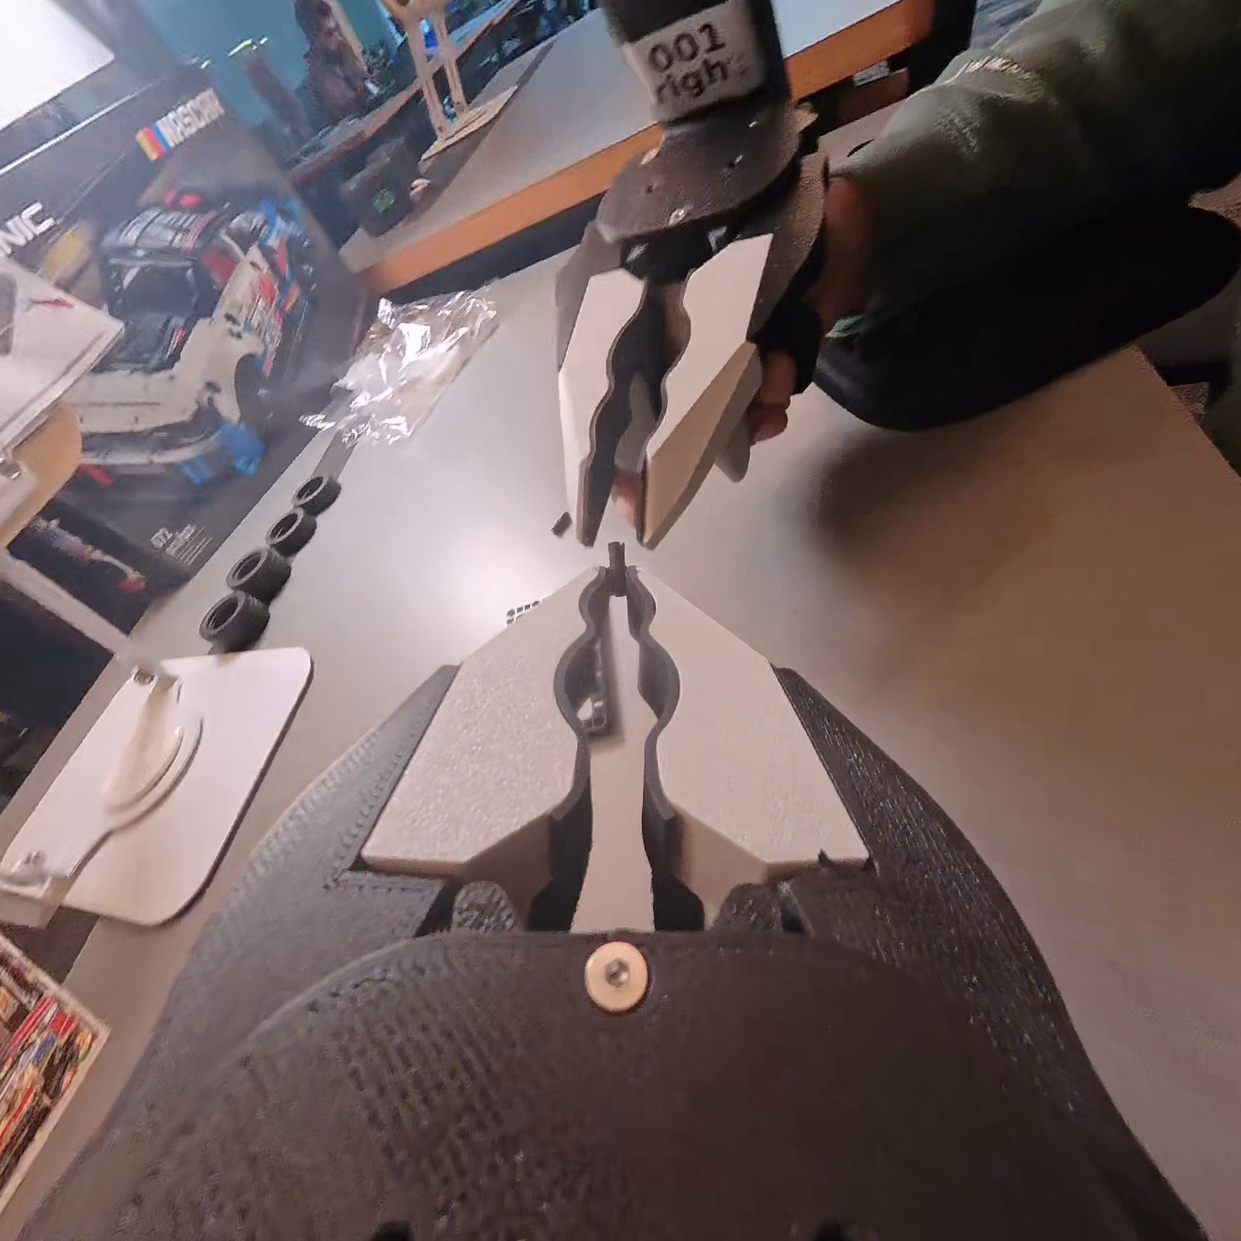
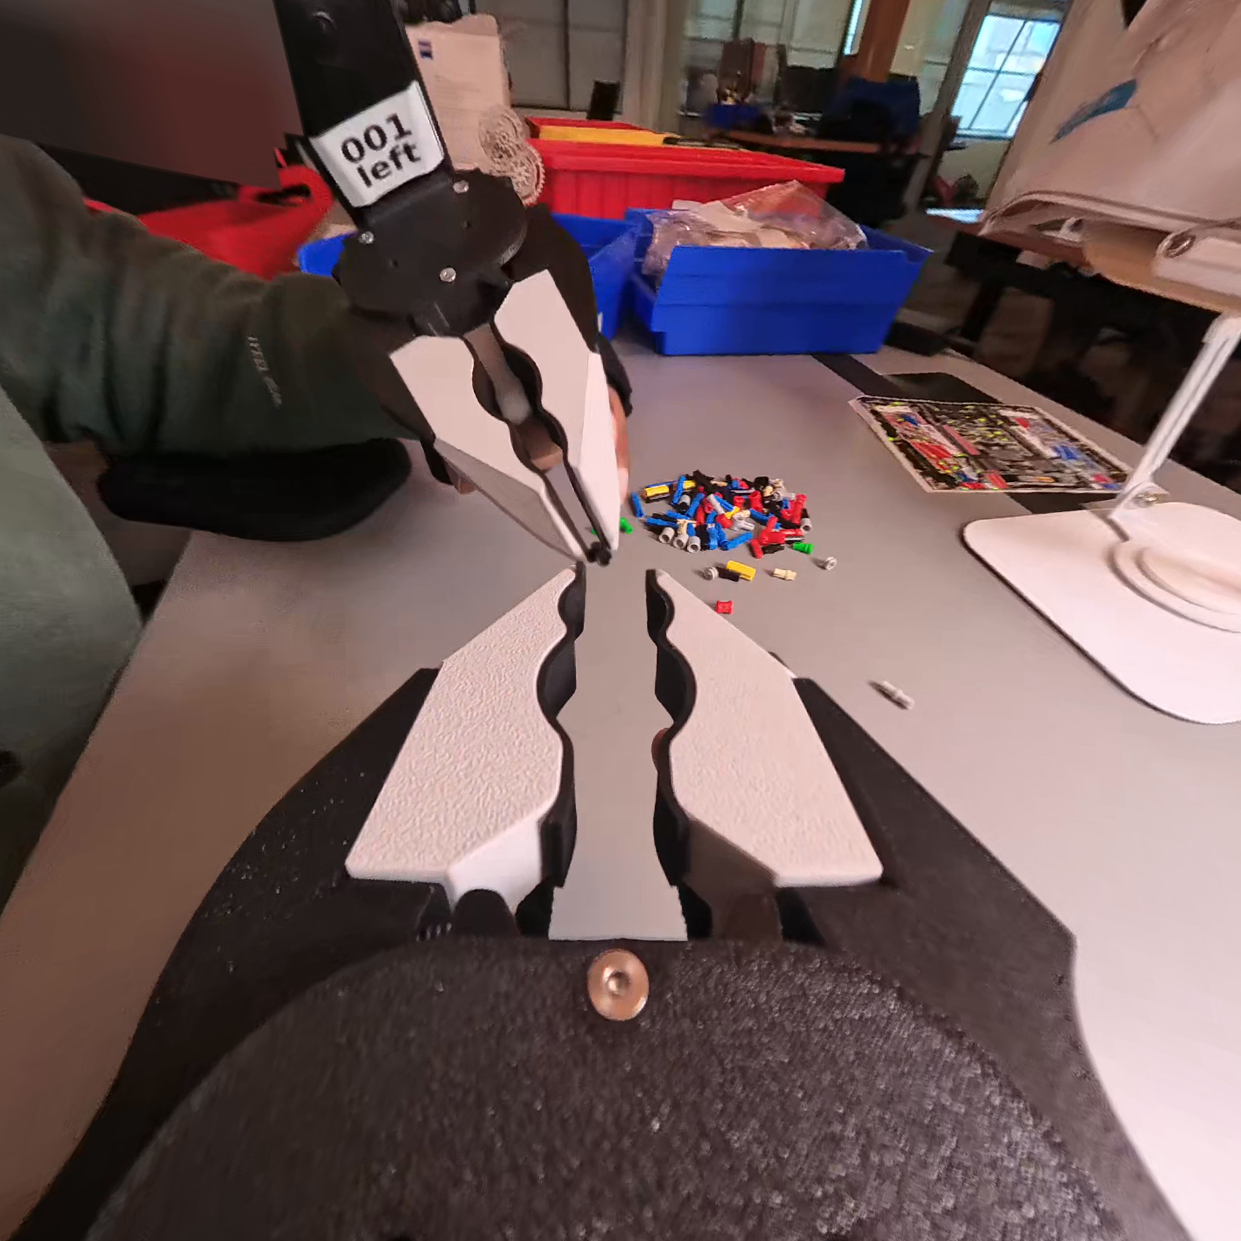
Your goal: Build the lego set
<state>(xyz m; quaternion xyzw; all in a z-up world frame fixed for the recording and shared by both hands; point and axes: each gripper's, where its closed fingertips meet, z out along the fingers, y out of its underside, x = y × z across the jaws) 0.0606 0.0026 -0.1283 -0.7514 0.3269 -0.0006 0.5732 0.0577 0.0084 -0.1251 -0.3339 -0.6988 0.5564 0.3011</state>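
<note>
Left wrist view: the left hand-held gripper has its two fingers brought together at the tips, clamped on a small black pin that sticks out just past them. A longer dark piece shows in the gap behind the tips; whether it is held or lying on the surface below cannot be told. Facing it, tip to tip and very near, is the right hand-held gripper, pointed down, its fingers a little apart with nothing between them. A tiny black piece lies on the grey surface just beside its left tip. Four black tyres stand in a row at the left, next to the lego box and a crumpled clear bag. A white stand base sits near the left edge.

In the right wrist view, the right hand-held gripper is spread, with bare surface showing between the fingers. The left hand-held gripper comes in from the upper left, clamped on the black pin just beyond the right gripper's left tip. A pile of small coloured lego pieces lies just behind, with a few loose pieces near it. The instruction sheet and blue bins lie farther back.
</note>
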